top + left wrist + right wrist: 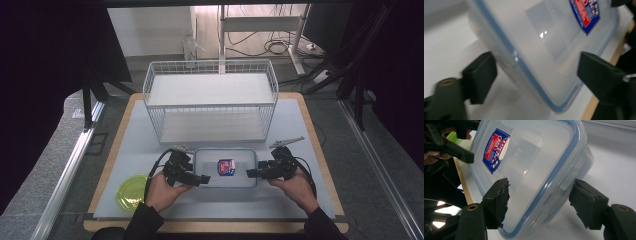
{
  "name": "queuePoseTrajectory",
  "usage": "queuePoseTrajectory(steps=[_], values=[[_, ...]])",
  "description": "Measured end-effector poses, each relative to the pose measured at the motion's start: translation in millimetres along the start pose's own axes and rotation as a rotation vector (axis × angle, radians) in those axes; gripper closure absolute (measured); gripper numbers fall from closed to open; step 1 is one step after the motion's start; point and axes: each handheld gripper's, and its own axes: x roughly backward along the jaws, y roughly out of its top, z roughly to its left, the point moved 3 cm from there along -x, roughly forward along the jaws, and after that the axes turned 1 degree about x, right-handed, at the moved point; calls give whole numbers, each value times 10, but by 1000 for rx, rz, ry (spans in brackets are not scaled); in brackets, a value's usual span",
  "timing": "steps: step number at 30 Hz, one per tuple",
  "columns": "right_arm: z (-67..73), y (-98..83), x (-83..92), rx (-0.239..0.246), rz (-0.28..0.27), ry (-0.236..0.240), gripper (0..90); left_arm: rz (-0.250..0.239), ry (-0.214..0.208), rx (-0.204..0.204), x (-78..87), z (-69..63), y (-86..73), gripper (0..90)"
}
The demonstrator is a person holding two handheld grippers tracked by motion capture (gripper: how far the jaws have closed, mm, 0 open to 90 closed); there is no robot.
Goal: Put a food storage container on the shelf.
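The jaws of the left gripper (201,178) straddle the left short end of the clear container (225,167): in the left gripper view one jaw sits against the container's side wall below the blue-sealed lid, the other stands over the lid's top with a gap showing, so the jaws are parted and not clamped. The jaws of the right gripper (252,173) bracket the opposite short end; in the right gripper view the torn pad of one jaw lies at the lid's surface and the other stands just off the side wall, parted as well. The container lies flat on the counter (295,125), between the two hands, just in front of the white wire basket (210,98). A red and blue label (226,166) sits on its lid. A green lid (132,192) lies near the left hand.
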Motion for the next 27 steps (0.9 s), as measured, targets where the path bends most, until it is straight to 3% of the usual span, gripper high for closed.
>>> queuePoseTrajectory(steps=[5, 8, 12, 16, 20, 25, 27], values=[[-27, -17, 16, -7, -12, 22, 358, -20, -33, 36, 33, 42, -10, 264], [-64, -19, 33, -11, -20, 44, 375, -31, -48, 32, 54, 58, -25, 293], [-108, -39, 25, -55, -7, 96, 354, -41, -68, 25, 93, 76, -52, 351], [-91, -60, 32, -62, 3, 100, 358, -46, -85, 26, 115, 99, -57, 386], [-77, -115, 24, -67, 10, 98, 384, -83, -104, 75, 93, 163, -59, 378], [-67, -112, 29, -71, 10, 94, 400, -87, -114, 82, 108, 167, -66, 408], [-95, -106, 53, -119, -18, 112, 439, -91, -134, 90, 135, 188, -81, 445]])
